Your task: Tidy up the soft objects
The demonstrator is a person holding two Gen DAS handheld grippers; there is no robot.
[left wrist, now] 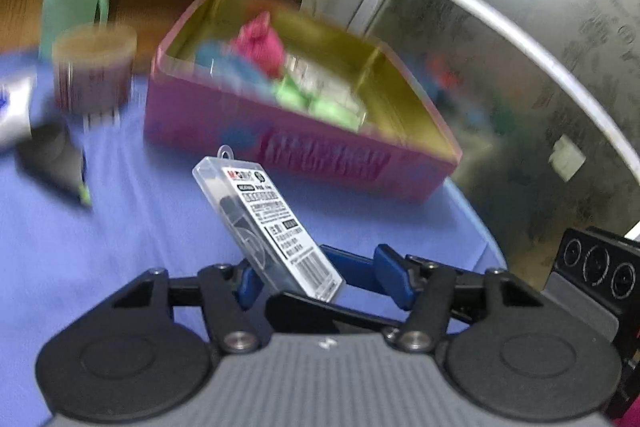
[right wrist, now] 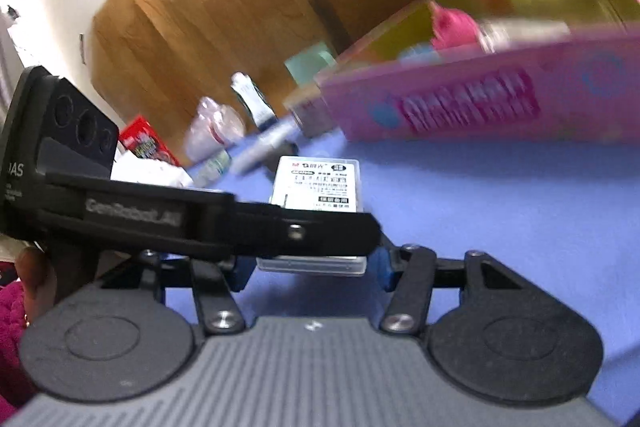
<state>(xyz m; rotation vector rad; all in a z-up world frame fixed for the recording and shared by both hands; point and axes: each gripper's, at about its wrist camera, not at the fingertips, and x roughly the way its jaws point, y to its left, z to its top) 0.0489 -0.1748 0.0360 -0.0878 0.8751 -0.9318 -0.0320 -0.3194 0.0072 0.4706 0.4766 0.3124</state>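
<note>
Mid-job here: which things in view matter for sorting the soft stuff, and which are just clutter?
Job:
pink box
soft pieces inside it
clear case, now being handled

Lying about:
lidded tub
green mug
plastic bottle
red packet

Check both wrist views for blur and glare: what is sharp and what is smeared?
Left wrist: the clear case and the left gripper are sharp; the pink box and cup behind are motion-smeared; the metal panel at right shows bright glare. Right wrist: the case is fairly sharp, the pink box streaked; fisheye bends the edges.
</note>
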